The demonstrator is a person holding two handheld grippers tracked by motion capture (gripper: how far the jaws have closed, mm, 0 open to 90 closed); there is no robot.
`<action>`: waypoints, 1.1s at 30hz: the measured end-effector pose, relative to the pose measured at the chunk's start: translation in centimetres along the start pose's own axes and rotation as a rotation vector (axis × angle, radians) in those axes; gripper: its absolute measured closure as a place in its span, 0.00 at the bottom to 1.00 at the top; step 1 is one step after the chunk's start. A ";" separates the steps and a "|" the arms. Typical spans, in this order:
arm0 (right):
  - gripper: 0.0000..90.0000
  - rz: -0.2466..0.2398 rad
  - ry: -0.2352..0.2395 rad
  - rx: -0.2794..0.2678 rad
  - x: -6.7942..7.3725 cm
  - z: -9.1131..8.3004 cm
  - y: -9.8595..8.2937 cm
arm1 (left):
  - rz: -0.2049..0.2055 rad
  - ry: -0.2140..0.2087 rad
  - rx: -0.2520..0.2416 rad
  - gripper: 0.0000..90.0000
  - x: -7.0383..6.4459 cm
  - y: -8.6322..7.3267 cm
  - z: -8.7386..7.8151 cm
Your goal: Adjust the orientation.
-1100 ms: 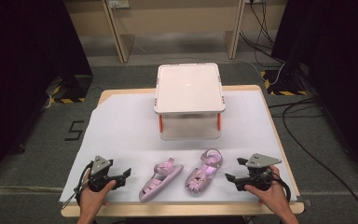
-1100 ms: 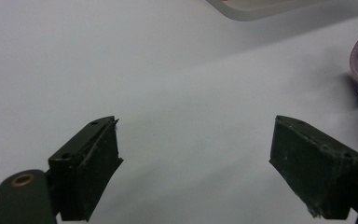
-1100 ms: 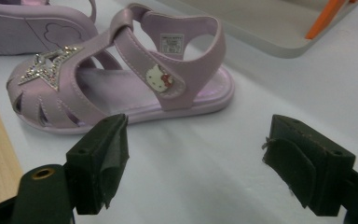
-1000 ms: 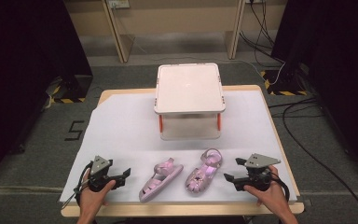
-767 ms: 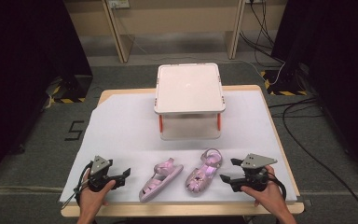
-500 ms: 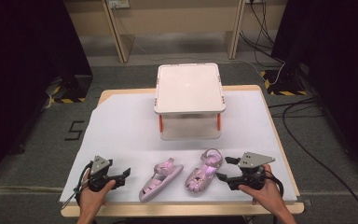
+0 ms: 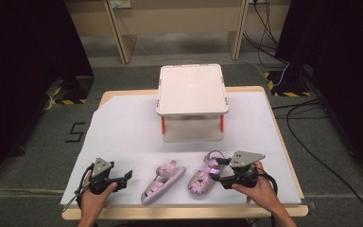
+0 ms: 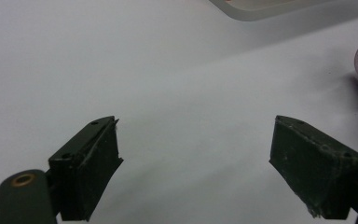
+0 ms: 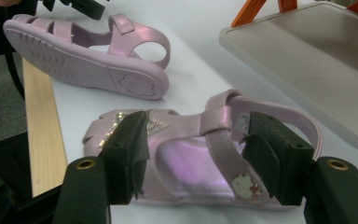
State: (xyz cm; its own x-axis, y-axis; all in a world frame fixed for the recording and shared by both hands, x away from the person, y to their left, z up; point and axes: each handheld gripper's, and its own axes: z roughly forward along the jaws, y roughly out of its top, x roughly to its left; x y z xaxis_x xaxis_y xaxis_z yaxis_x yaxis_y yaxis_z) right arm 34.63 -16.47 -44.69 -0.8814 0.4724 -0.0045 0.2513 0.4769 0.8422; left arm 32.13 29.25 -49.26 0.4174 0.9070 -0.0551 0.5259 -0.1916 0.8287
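Straddling right sandal (image 9: 205, 154), right claw (image 9: 200, 154) jaws apart; left claw (image 8: 196, 168) open.

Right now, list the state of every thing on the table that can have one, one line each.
Left hand-held gripper: open, empty, resting low over the white sheet.
Right hand-held gripper: open, jaws either side of the right sandal, not closed on it.
Right sandal: upright on its sole, strap fastened.
Left sandal: tipped on its side, sole showing in the right gripper view.
Storage box: lid on, orange latches down.
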 end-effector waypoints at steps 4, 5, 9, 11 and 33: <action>0.46 0.020 0.027 0.020 -0.7 0.7 0.1 | -0.002 -0.002 0.001 0.17 0.0 0.0 0.0; 0.46 0.020 0.027 0.020 -0.7 0.7 0.1 | -0.002 -0.002 0.001 0.17 0.0 0.0 0.0; 0.46 0.054 0.061 0.059 -1.5 1.5 -0.2 | -0.001 -0.002 0.003 0.17 0.0 0.0 0.0; 0.46 0.043 0.065 0.067 -1.6 1.8 -0.4 | -0.001 -0.004 0.002 0.17 0.0 0.0 0.1; 0.89 0.034 -0.075 0.127 -1.7 -2.1 -1.2 | -0.001 -0.005 0.000 0.17 0.0 0.0 0.1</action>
State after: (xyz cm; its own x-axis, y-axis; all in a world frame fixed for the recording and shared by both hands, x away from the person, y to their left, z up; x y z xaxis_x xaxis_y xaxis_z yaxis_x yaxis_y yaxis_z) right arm 35.03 -19.36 -44.55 -0.8404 0.5416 -0.0210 0.3334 0.5471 0.7678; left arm 32.17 29.22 -49.30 0.4206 0.9053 -0.0587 0.5265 -0.1909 0.8284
